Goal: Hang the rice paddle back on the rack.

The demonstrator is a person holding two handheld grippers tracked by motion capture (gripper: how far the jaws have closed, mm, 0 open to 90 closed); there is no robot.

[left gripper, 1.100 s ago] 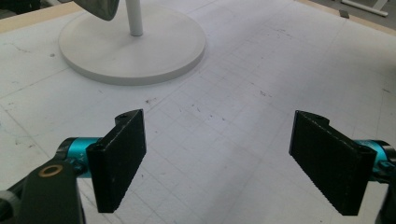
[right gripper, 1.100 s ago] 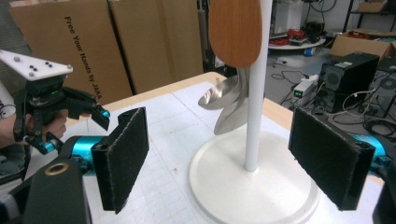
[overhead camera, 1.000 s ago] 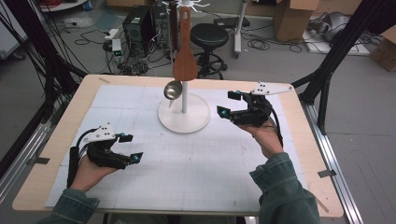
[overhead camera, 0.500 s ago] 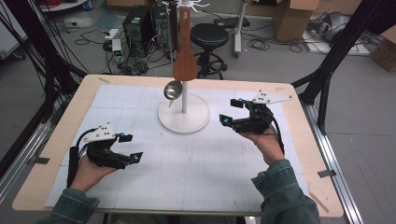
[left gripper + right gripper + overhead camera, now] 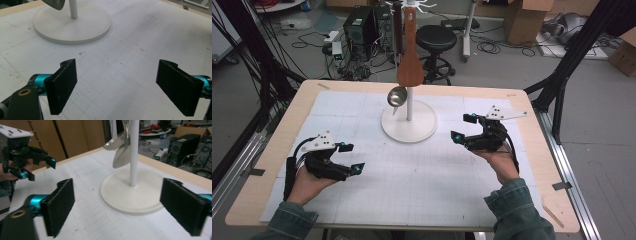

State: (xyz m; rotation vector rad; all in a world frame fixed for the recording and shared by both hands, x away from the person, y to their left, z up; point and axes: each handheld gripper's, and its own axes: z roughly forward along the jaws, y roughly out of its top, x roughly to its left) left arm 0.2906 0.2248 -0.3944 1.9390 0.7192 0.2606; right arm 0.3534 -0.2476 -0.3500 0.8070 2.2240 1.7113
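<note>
A white stand with a round base and a thin pole sits at the table's far middle. From its top hang a wooden spatula and a metal ladle. My right gripper hovers just right of the base and points at it. It is open with nothing between its jaws, which have just been opening. The right gripper view has the gripper facing the base and the ladle. My left gripper rests at the front left, open and holding nothing. In the left gripper view, the gripper points at bare mat.
A white gridded mat covers the wooden table. Beyond the far edge stand a black stool, computer gear and cardboard boxes. Black frame posts rise at both sides.
My right gripper has come down and a little nearer to the person, beside the stand's base. The left gripper has stayed where it was.
</note>
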